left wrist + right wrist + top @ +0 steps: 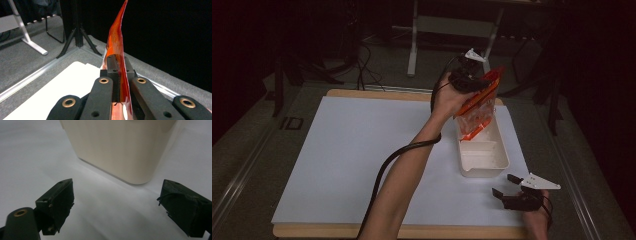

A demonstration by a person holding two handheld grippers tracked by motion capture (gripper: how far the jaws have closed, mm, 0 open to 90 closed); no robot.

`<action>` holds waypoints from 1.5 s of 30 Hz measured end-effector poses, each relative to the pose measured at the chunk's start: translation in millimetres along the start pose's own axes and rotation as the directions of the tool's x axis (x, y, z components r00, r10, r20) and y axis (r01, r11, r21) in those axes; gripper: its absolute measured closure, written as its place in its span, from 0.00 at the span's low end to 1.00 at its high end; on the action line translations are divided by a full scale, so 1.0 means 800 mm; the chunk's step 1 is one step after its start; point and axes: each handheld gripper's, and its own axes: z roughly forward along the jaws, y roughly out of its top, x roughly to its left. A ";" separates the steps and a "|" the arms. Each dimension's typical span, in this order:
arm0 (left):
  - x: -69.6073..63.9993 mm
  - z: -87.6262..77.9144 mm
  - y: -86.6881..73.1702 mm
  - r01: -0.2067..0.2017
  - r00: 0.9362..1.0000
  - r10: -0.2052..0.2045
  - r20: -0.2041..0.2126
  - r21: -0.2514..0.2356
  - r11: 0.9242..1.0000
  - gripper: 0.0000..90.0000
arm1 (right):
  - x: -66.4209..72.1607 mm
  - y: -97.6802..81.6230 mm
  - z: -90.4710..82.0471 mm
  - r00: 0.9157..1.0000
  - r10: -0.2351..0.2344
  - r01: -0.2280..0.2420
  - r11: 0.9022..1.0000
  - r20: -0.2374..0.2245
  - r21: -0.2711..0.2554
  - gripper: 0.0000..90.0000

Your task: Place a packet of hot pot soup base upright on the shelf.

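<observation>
1. White sheet (362, 150): lies flat across the tabletop.
2. Wooden table (412, 231): its edge shows along the sheet's near and far sides.
3. Grey carpet floor (242, 150): surrounds the table.
4. White desk frame (414, 45): stands on the floor beyond the table.

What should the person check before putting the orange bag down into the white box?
1. Left gripper pinching the orange bag: ok, fingers shut on its edge.
2. Bag over the white box: ok, bottom hangs at the far end.
3. Room in the box: ok, near part looks bare.
4. Right gripper out of the way: ok, open, apart from the box.
5. What is inside the bag: cannot tell.
</observation>
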 end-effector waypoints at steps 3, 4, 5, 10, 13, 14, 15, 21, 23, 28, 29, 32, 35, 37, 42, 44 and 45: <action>0.001 0.004 -0.004 0.010 1.000 -0.010 0.002 0.002 1.000 1.00 | 0.000 0.000 0.000 1.000 0.000 0.000 1.000 0.000 -0.001 0.13; 0.001 0.006 -0.005 0.015 1.000 -0.015 0.004 0.002 1.000 1.00 | 0.000 0.000 0.000 1.000 0.001 -0.001 1.000 0.000 -0.001 0.13; 0.002 0.007 -0.006 0.017 1.000 -0.017 0.002 0.007 1.000 1.00 | 0.000 0.000 0.000 1.000 0.001 -0.001 1.000 -0.001 -0.001 0.13; 0.004 0.010 -0.007 0.031 1.000 -0.031 0.006 0.008 1.000 1.00 | 0.000 0.000 0.000 1.000 0.002 -0.002 1.000 -0.001 0.000 0.13; 0.005 0.012 -0.009 0.038 0.999 -0.038 0.004 0.011 0.999 1.00 | 0.000 0.000 0.000 1.000 0.001 -0.001 1.000 -0.001 -0.001 0.13; 0.006 0.013 -0.010 0.043 0.999 -0.043 0.004 0.016 0.999 1.00 | 0.000 0.000 0.000 1.000 0.000 0.000 1.000 -0.001 0.000 0.13; 0.007 0.014 -0.011 0.048 0.999 -0.048 0.001 0.018 0.999 1.00 | 0.000 0.000 0.000 1.000 0.000 0.000 1.000 -0.001 0.000 0.13; 0.012 0.019 -0.013 0.072 0.997 -0.072 -0.007 0.035 0.997 1.00 | 0.000 0.000 0.000 1.000 0.000 0.000 1.000 -0.001 -0.001 0.13; 0.012 0.024 -0.013 0.072 0.997 -0.071 -0.014 0.054 0.996 1.00 | 0.000 0.000 0.000 1.000 0.001 -0.001 1.000 -0.002 0.000 0.13; 0.013 0.039 -0.019 0.087 0.996 -0.086 -0.016 0.086 0.992 1.00 | 0.000 0.000 0.000 1.000 0.002 -0.002 1.000 -0.001 -0.002 0.13; 0.013 0.041 -0.019 0.089 0.996 -0.088 -0.017 0.088 0.992 1.00 | 0.000 0.000 0.000 1.000 0.002 -0.002 1.000 -0.002 -0.002 0.13; 0.015 0.047 -0.020 0.094 0.996 -0.093 -0.015 0.097 0.991 1.00 | 0.000 0.000 0.000 1.000 0.003 -0.003 1.000 -0.002 -0.005 0.13; 0.016 0.050 -0.020 0.101 0.995 -0.100 -0.013 0.100 0.990 1.00 | -0.001 0.000 -0.001 1.000 0.006 -0.006 1.000 -0.004 -0.005 0.13; 0.018 0.051 -0.020 0.104 0.995 -0.104 -0.007 0.102 0.989 1.00 | -0.001 0.000 -0.001 1.000 0.007 -0.007 1.000 -0.003 -0.005 0.13; 0.024 0.054 -0.021 0.132 0.991 -0.133 0.003 0.100 0.986 1.00 | -0.001 -0.001 -0.001 1.000 0.008 -0.008 1.000 0.000 -0.010 0.13; 0.025 0.056 -0.022 0.139 0.990 -0.140 0.004 0.101 0.985 1.00 | -0.001 -0.001 -0.001 1.000 0.007 -0.007 1.000 0.002 -0.012 0.13; 0.025 0.056 -0.023 0.141 0.990 -0.142 0.002 0.100 0.985 1.00 | 0.000 -0.001 -0.001 1.000 0.007 -0.007 1.000 0.002 -0.012 0.13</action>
